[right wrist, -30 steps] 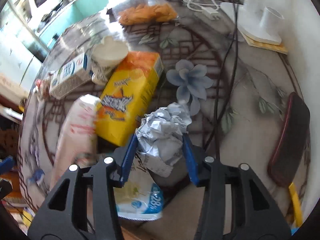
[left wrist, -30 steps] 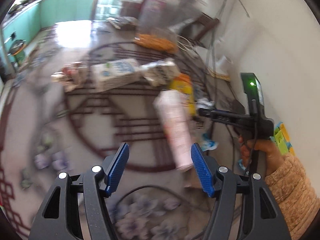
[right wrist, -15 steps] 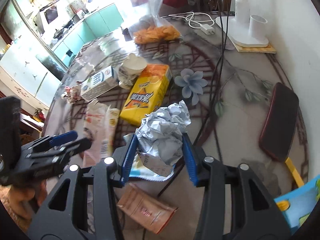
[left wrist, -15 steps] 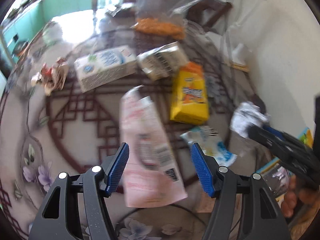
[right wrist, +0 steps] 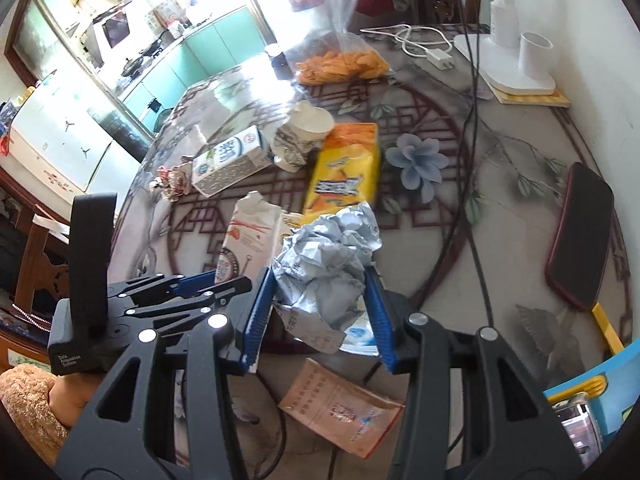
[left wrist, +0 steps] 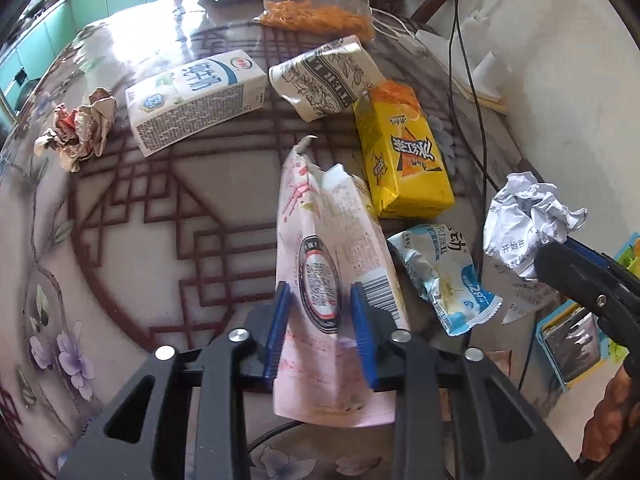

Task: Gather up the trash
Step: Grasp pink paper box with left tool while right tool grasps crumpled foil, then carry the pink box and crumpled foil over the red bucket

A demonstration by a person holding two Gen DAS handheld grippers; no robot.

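Note:
My left gripper (left wrist: 320, 320) is shut on a flattened pink carton (left wrist: 332, 248), which also shows in the right wrist view (right wrist: 252, 232). My right gripper (right wrist: 318, 292) is shut on a crumpled white paper ball (right wrist: 324, 260) held above the table; the ball also shows in the left wrist view (left wrist: 524, 220). On the table lie a yellow carton (left wrist: 400, 156), a white milk carton (left wrist: 196, 100), a squashed paper cup (left wrist: 324, 76), a blue-white wrapper (left wrist: 444, 280), a crumpled wrapper (left wrist: 80, 128) and a brown packet (right wrist: 340, 408).
A bag of orange snacks (left wrist: 316, 16) stands at the back. A black cable (right wrist: 472, 152) crosses the table. A dark phone (right wrist: 580, 236), a white lamp base (right wrist: 516, 64) and a charger (right wrist: 436, 58) lie on the right, near the wall.
My left gripper moved forward over the pink carton and closed on it. My right gripper, still holding the paper ball, rose a little and drew back.

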